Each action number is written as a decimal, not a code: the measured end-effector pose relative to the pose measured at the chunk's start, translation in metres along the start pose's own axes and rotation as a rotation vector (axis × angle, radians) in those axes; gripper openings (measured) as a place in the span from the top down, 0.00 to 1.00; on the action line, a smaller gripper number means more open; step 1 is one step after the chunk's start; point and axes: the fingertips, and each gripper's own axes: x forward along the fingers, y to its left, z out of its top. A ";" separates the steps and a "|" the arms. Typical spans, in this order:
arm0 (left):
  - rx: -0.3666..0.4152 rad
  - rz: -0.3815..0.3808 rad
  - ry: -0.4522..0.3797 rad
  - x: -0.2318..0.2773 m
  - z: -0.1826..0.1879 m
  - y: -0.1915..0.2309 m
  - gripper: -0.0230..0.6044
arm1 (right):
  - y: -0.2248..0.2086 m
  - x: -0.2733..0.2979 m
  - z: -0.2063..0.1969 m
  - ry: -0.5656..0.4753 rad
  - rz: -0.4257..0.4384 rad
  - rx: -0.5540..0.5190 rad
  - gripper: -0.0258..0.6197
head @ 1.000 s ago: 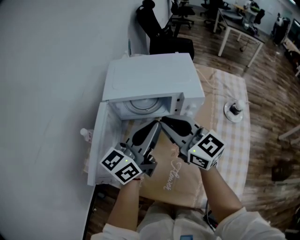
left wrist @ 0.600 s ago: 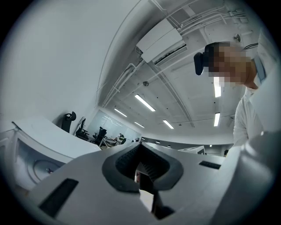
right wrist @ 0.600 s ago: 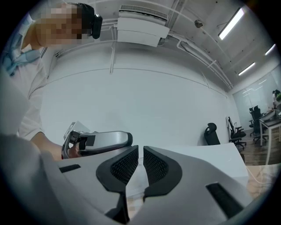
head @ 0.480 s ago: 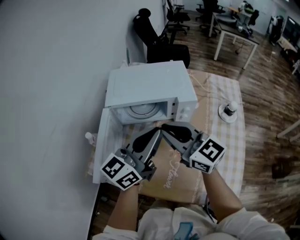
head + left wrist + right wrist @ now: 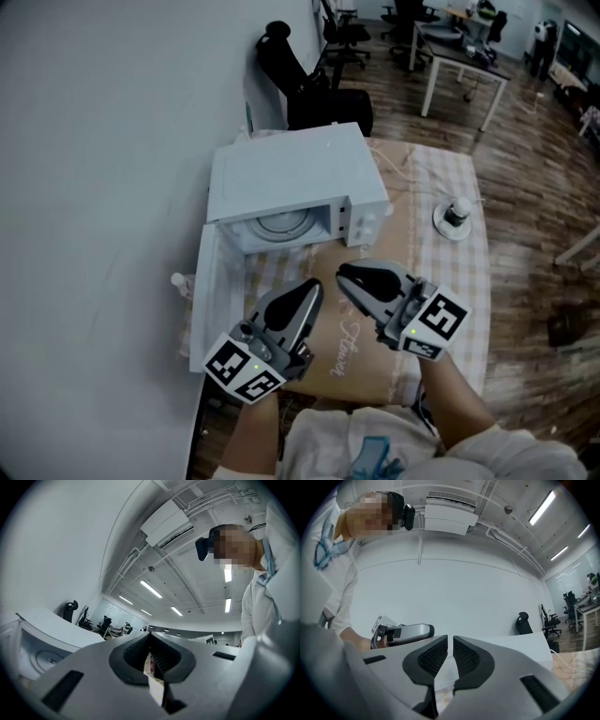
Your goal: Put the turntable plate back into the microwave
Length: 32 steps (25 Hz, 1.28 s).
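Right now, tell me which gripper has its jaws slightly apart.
The right gripper: a thin gap shows between its jaws; the left gripper is shut.

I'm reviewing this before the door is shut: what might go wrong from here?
The plate lies inside the microwave, but whether it sits level on its hub cannot be seen; if not, it may wobble. The door hangs wide open near the left tongs, so a careless swing could knock it. A small bottle stands beside the door and might be toppled.
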 end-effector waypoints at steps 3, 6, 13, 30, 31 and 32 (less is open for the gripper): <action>-0.001 -0.015 0.012 0.000 -0.003 -0.006 0.96 | 0.004 -0.008 -0.001 0.001 0.007 0.013 0.87; 0.004 -0.039 0.031 0.000 -0.006 -0.018 0.96 | 0.010 -0.018 -0.001 0.008 0.013 0.026 0.87; 0.034 -0.069 0.054 -0.001 -0.004 -0.039 0.96 | 0.024 -0.032 0.008 0.016 0.039 0.022 0.87; 0.016 -0.117 0.052 0.010 -0.007 -0.054 0.96 | 0.032 -0.044 0.021 0.003 0.077 0.049 0.87; 0.018 -0.121 0.052 0.011 -0.006 -0.055 0.96 | 0.032 -0.045 0.022 0.002 0.079 0.049 0.87; 0.020 -0.123 0.049 0.011 -0.006 -0.055 0.96 | 0.032 -0.045 0.022 0.002 0.080 0.047 0.87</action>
